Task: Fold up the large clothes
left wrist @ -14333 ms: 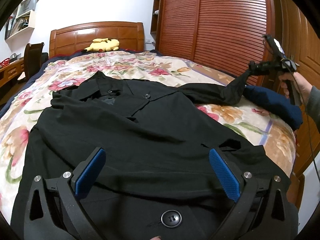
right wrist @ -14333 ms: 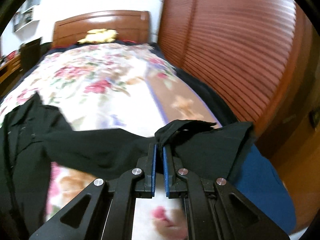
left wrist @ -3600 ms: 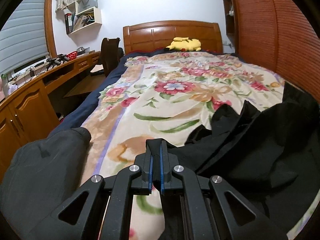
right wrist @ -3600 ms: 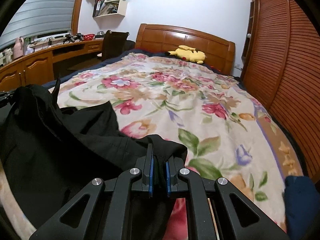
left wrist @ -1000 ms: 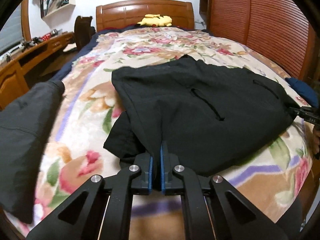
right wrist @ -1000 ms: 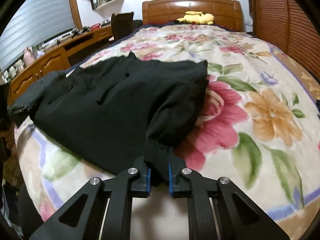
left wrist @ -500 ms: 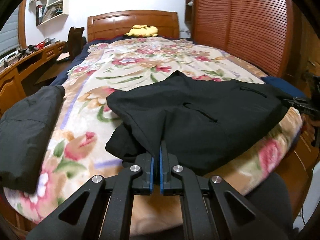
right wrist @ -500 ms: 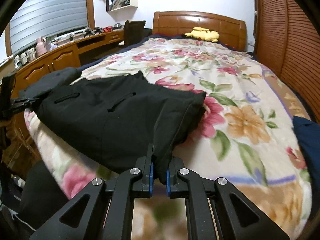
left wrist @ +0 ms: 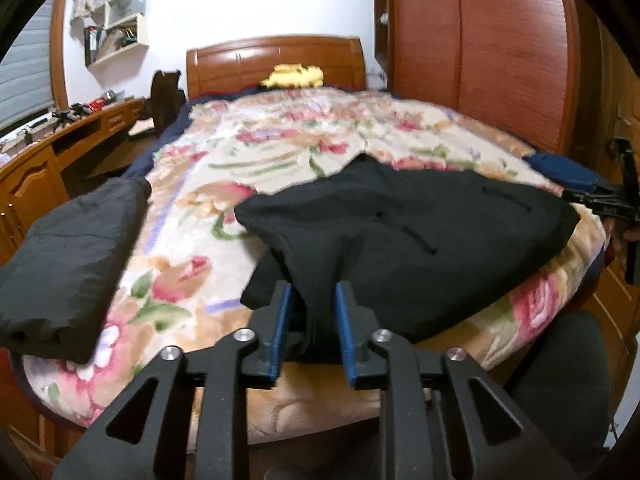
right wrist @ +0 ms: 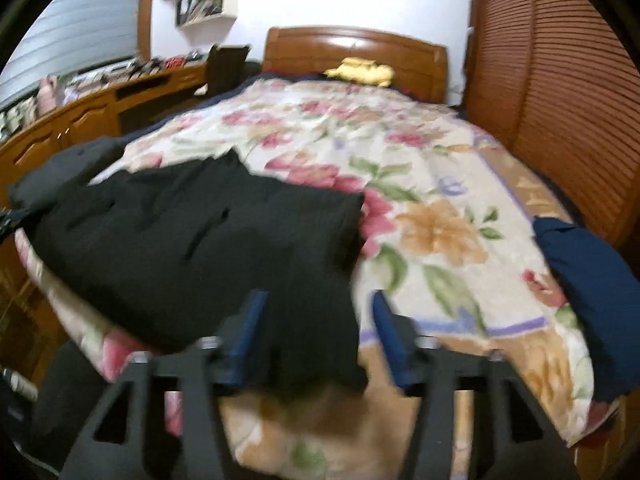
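— How are my hands placed?
— Both tilt down at the bed's foot. My left gripper (left wrist: 311, 320) is opening, pads just off the black garment (left wrist: 420, 240) corner between them; my right gripper (right wrist: 316, 336) is opening wider, cloth loose between its pads.
— And the garment?
— Folded flat on the floral blanket (right wrist: 440, 208), near edge overhanging.
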Tool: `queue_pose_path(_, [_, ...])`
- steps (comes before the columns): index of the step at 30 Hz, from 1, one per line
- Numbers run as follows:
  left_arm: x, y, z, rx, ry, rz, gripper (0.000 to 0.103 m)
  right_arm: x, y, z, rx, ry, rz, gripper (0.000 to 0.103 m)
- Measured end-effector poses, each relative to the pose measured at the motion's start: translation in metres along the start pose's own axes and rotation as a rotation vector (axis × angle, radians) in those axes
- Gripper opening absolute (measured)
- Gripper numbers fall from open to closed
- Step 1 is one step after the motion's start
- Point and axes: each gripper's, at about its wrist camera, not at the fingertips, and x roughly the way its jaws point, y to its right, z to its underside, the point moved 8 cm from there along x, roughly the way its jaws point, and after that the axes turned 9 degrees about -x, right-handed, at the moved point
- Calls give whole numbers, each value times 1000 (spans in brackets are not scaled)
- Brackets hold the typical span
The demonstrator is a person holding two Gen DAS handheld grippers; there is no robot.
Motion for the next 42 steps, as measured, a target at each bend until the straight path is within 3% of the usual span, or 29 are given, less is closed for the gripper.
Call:
queue_pose_path(5, [-18, 15, -14, 12, 67, 23, 83, -5, -23, -13, -24, 55, -25, 67])
queue_pose_path(13, [-5, 43, -16, 10, 81, 34, 84, 29, -69, -8, -40, 52, -140, 67])
queue_pose_path(19, [15, 58, -20, 23, 64, 33, 84, 94, -78, 15, -67, -70, -167, 68])
queue_pose_path(21, [21, 63, -20, 14, 56, 47, 84, 101, -80, 23, -75, -53, -164, 68])
queue_pose_path(33, [84, 101, 8, 40, -54, 68, 84, 63, -76, 22, -78, -67, -111, 69])
queue_pose_path(37, [90, 99, 19, 31, -61, 69, 84, 46, -63, 24, -66, -36, -32, 70])
queue_pose_path(42, [93, 97, 29, 32, -79, 84, 84, 26, -57, 25, -54, 26, -4, 70])
